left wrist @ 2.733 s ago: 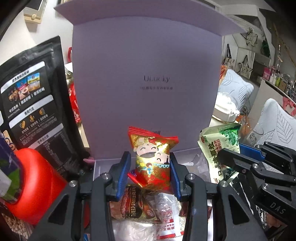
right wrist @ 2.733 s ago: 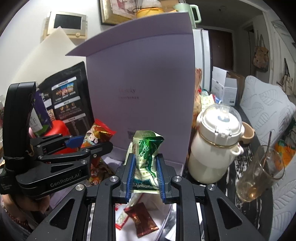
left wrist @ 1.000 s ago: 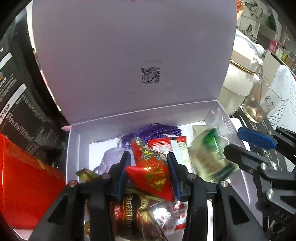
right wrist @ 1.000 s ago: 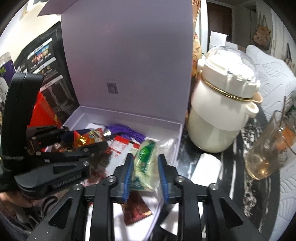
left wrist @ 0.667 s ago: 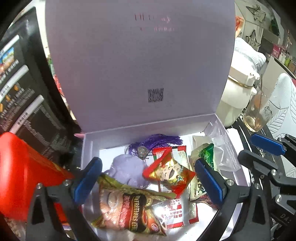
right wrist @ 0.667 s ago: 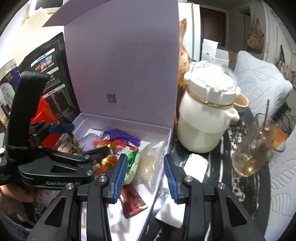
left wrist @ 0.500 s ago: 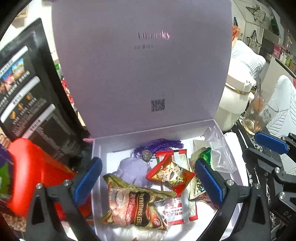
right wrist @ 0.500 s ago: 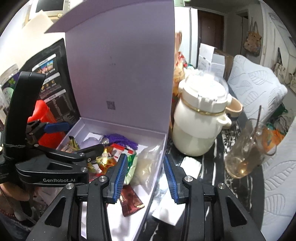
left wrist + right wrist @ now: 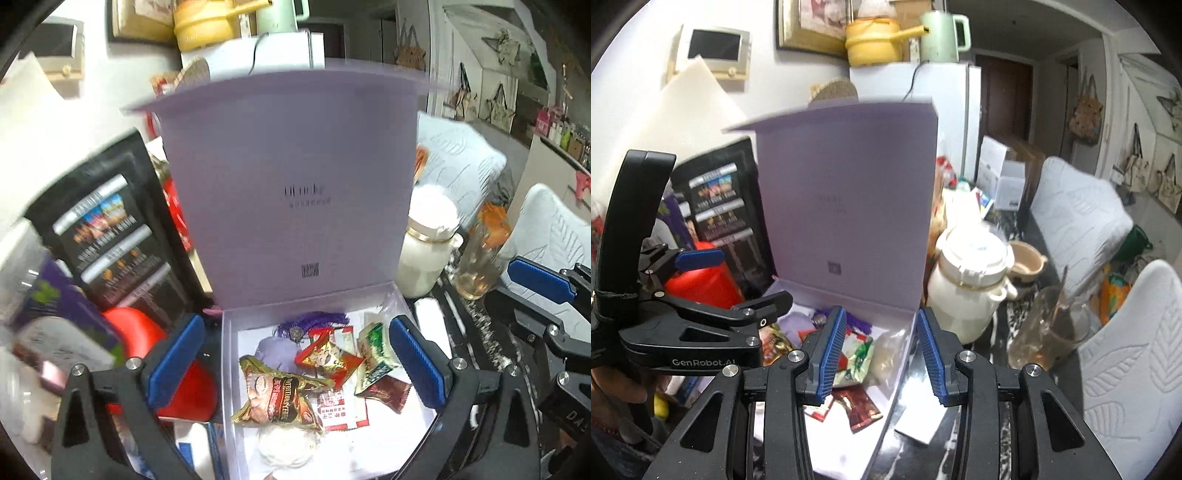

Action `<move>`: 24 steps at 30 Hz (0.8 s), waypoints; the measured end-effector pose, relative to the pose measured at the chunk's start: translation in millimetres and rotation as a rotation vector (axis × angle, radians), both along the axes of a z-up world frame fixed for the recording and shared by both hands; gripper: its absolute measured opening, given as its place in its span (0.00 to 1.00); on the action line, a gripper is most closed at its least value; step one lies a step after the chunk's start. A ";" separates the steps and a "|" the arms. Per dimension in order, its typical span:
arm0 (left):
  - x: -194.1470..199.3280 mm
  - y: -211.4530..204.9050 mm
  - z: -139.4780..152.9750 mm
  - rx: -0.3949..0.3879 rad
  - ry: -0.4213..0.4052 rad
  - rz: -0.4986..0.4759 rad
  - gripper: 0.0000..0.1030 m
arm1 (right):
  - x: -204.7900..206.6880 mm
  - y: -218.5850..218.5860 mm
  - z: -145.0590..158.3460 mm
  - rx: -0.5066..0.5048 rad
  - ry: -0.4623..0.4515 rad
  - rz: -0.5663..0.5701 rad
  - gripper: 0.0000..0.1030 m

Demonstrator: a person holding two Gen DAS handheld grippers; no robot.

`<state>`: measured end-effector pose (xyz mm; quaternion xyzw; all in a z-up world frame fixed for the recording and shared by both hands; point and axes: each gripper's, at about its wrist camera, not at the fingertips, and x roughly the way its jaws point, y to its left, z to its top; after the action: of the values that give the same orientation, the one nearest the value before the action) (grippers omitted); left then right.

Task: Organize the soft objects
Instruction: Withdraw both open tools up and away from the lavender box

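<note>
Left wrist view: the left tongs (image 9: pixel 295 362) are spread wide, nothing gripped. Between their pads, the red snack packet (image 9: pixel 328 360) and green packet (image 9: pixel 373 353) are seen in the lilac box (image 9: pixel 229 369). The right tongs (image 9: pixel 882 354) are likewise parted, empty, above the box's right wall.

Lilac box (image 9: pixel 291 206), red-gold cartoon-figure packet (image 9: pixel 327 357)

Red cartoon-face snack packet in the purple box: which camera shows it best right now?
The left wrist view. There the red cartoon-face snack packet lies unobstructed in the purple box, printed face up, beside the green packet. In the right wrist view it is mostly hidden behind the right hand-held gripper finger.
</note>
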<state>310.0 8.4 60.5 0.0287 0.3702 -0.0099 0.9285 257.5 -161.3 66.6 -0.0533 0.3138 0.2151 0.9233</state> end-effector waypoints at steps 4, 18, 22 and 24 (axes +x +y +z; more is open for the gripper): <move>-19.5 -1.2 26.9 0.000 -0.059 0.001 0.99 | -17.7 -4.9 24.8 0.007 -0.052 -0.002 0.39; -95.5 0.1 86.6 0.018 -0.235 0.026 0.99 | -91.7 -22.1 88.6 0.060 -0.227 -0.016 0.72; -116.9 2.1 97.5 0.017 -0.271 0.027 1.00 | -112.2 -23.6 98.3 0.067 -0.262 -0.022 0.81; -128.2 2.7 101.1 0.025 -0.291 0.030 1.00 | -122.0 -24.1 101.9 0.075 -0.280 -0.017 0.82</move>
<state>181.8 11.1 161.6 0.0358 0.2321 0.0126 0.9720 135.5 -185.4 168.5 -0.0457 0.1743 0.2093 0.9611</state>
